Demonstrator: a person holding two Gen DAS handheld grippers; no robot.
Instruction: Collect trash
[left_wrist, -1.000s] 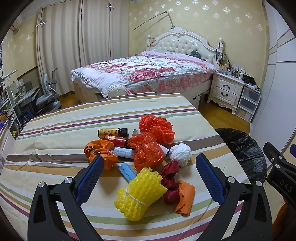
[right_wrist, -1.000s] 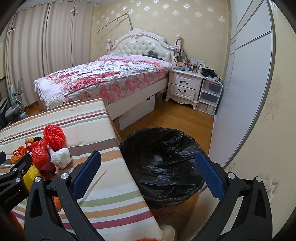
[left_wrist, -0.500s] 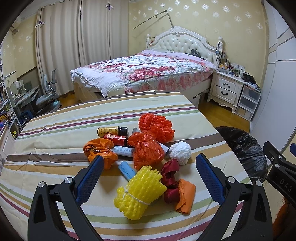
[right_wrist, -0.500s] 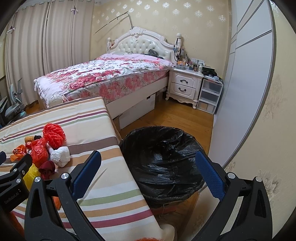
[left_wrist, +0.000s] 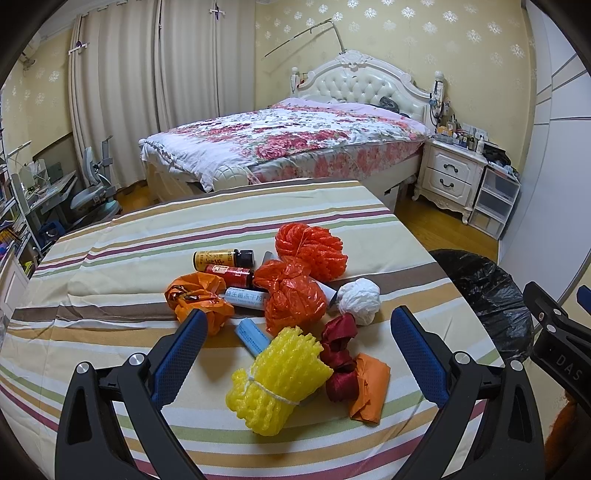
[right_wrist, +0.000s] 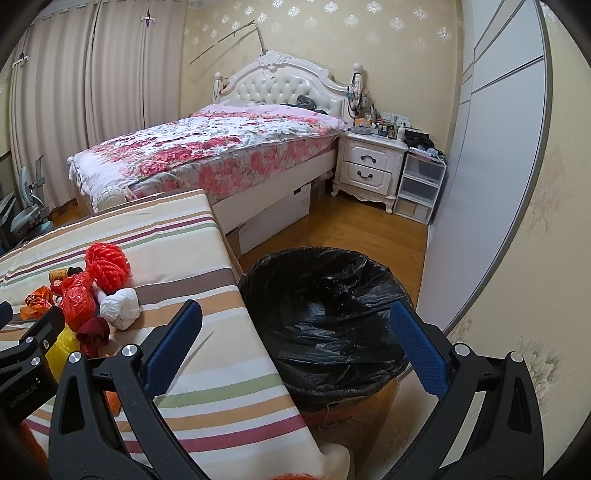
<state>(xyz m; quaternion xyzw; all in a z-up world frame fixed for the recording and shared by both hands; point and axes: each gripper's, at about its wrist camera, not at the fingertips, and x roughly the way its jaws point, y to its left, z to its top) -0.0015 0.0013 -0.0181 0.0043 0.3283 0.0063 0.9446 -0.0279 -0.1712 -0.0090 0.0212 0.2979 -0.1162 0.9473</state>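
Nothing is picked up yet, so this looks like the approach to the first piece. The left gripper (left_wrist: 295, 347) hangs with jaws spread wide and empty above the trash pile (left_wrist: 288, 310) on the striped table (left_wrist: 110, 266), the yellow foam net (left_wrist: 277, 376) nearest between its fingers. The right gripper (right_wrist: 295, 341), likewise wide and empty, faces the black-lined bin (right_wrist: 325, 317) beside the table. Next the left should probably drop onto the net and close

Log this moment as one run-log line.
left gripper: open above yellow foam net sleeve | right gripper: open, empty, facing black-lined trash bin | trash pile on striped table
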